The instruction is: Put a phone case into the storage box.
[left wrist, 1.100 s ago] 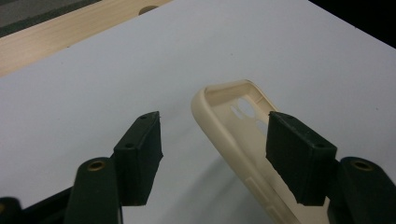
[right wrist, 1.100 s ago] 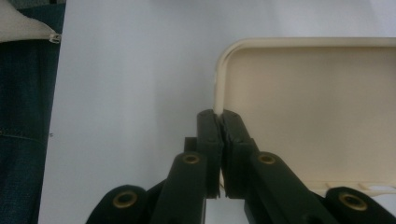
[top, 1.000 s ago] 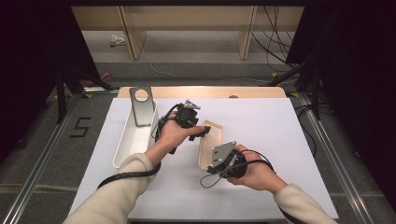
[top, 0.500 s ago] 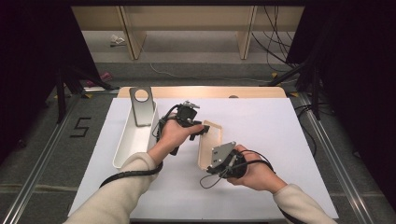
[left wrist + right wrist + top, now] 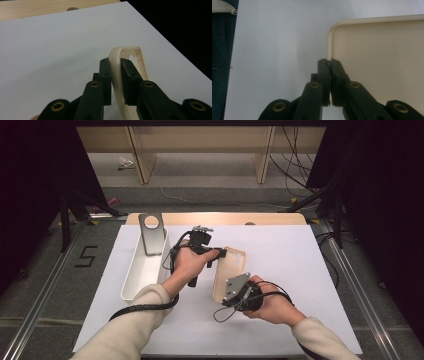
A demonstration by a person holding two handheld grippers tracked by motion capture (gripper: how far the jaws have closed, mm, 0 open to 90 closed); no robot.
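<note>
A cream phone case (image 5: pixel 231 266) lies tilted near the middle of the white table (image 5: pixel 280 250), held at both ends. My left gripper (image 5: pixel 220 254) reaches its far left edge. In the left gripper view the jaws have just been closing, and the pads (image 5: pixel 106 72) now press on the case's rim (image 5: pixel 117 80) from both sides, beside the camera cut-out. My right gripper (image 5: pixel 226 292) holds the near end. In the right gripper view it (image 5: pixel 330 62) is shut on the thin side wall of the case (image 5: pixel 377 50) by a rounded corner.
A long white tray (image 5: pixel 131 275) lies left of my left hand, with a grey metal stand (image 5: pixel 152 234) with a round hole at its far end. The table's wooden edge (image 5: pixel 215 218) runs along the back. Cables lie on the floor beyond.
The left gripper's jaws have come together on the case's far rim. The right hand and its grip have stayed put.
</note>
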